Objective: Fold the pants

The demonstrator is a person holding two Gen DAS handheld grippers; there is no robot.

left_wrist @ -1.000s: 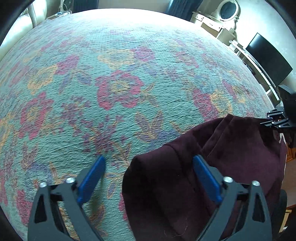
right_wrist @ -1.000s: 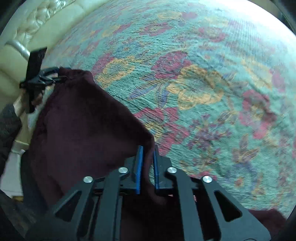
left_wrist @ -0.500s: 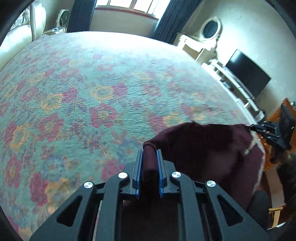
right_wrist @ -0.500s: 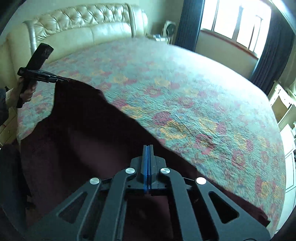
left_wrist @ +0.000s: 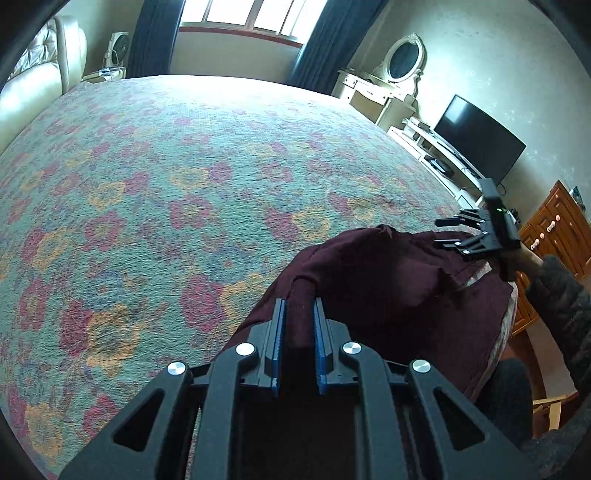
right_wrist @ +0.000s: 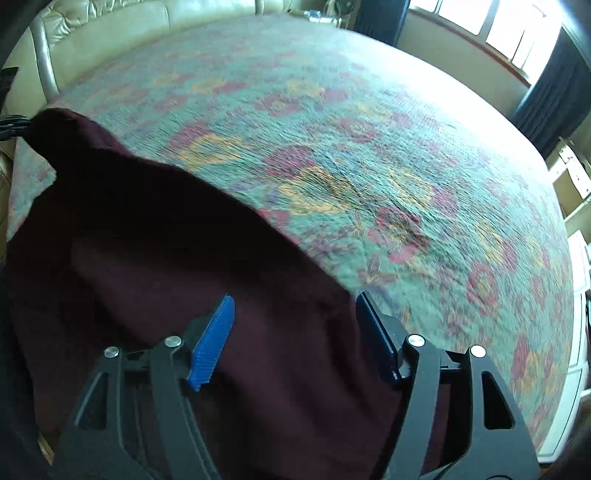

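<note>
The dark maroon pants (left_wrist: pixel 388 280) hang over the near edge of a floral bedspread (left_wrist: pixel 184 184). My left gripper (left_wrist: pixel 298 314) is shut on a bunched fold of the pants, which rises between its blue pads. My right gripper (right_wrist: pixel 295 306) is open, its blue pads spread with the pants (right_wrist: pixel 184 258) lying loose below and between them. In the left wrist view the right gripper (left_wrist: pixel 461 232) shows at the far right with its jaws apart, beside the pants' edge. In the right wrist view the left gripper is only just visible at the far left edge.
The bedspread (right_wrist: pixel 369 147) covers a large bed. A cream tufted headboard (right_wrist: pixel 110 22) is at the left. A dressing table with oval mirror (left_wrist: pixel 402 66), a black TV (left_wrist: pixel 480 140) and a wooden drawer unit (left_wrist: pixel 554 229) stand to the right. Windows with dark curtains (left_wrist: pixel 155 33) are behind.
My left gripper shut on a fold of the pants and lifted. My right gripper, shut on the pants before, has now opened and let go.
</note>
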